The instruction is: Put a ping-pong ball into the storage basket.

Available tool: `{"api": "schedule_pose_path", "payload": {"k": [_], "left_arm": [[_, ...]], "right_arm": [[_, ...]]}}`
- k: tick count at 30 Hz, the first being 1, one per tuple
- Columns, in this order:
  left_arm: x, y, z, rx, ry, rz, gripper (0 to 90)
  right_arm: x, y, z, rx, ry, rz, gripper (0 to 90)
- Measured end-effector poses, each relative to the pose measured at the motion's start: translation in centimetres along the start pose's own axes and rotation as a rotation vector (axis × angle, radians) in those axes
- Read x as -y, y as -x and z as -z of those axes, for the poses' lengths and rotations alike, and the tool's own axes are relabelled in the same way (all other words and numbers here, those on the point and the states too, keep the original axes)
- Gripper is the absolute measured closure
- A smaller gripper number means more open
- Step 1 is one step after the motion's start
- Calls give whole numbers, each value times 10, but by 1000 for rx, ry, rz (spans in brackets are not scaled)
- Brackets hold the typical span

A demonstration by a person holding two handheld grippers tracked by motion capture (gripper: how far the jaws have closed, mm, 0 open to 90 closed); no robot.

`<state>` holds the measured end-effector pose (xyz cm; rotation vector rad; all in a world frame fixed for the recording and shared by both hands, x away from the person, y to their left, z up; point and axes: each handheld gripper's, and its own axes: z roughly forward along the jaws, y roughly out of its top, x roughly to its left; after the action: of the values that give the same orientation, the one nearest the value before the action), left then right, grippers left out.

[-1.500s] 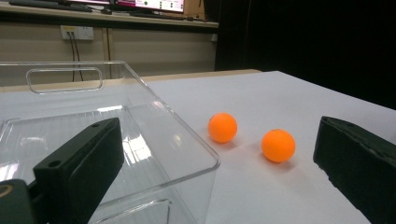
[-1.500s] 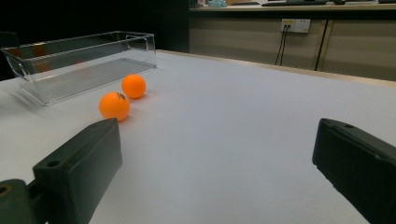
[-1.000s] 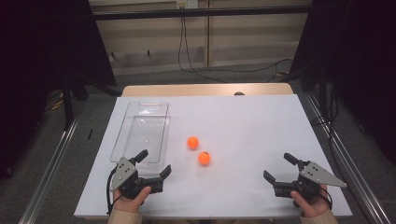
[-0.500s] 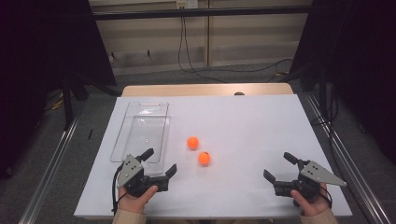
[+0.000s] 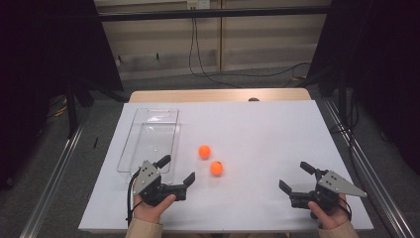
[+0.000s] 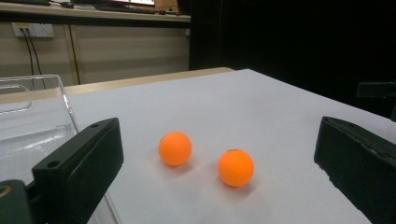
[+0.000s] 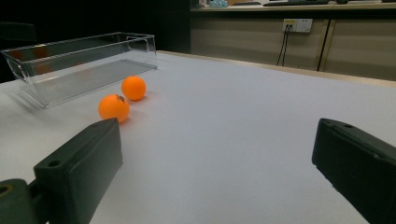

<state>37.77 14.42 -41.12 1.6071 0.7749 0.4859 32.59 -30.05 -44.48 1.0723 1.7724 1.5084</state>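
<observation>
Just ahead of the left tongs [image 5: 178, 170], spread apart, lie two orange balls [image 5: 210, 160].

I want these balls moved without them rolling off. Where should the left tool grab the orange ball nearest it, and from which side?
Grip the nearer orange ball across its widest middle, coming from the person's side with the open left tool. It is round and sits free on the white table, apart from the other ball, so the jaws can pass either side of it.
</observation>
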Motion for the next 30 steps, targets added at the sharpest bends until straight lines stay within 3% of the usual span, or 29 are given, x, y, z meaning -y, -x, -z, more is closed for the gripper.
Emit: {"api": "schedule_pose_path", "payload": {"k": [6,8,14,16,30], "left_arm": [[1,3,-5,1,-9,4,14],[1,2,-6,15,-22,-17,14],[0,6,-14,20,-14,9,14],[0,7,-16,20,-21,-9,14],[0,13,-28,40,-34,-13,15]], "right_arm": [[0,0,-1,0,2,-5,13],[0,0,-1,0,2,-6,13],[0,2,0,2,3,7,13],[0,2,0,1,3,1,14],[0,1,2,1,-1,-1,14]]}}
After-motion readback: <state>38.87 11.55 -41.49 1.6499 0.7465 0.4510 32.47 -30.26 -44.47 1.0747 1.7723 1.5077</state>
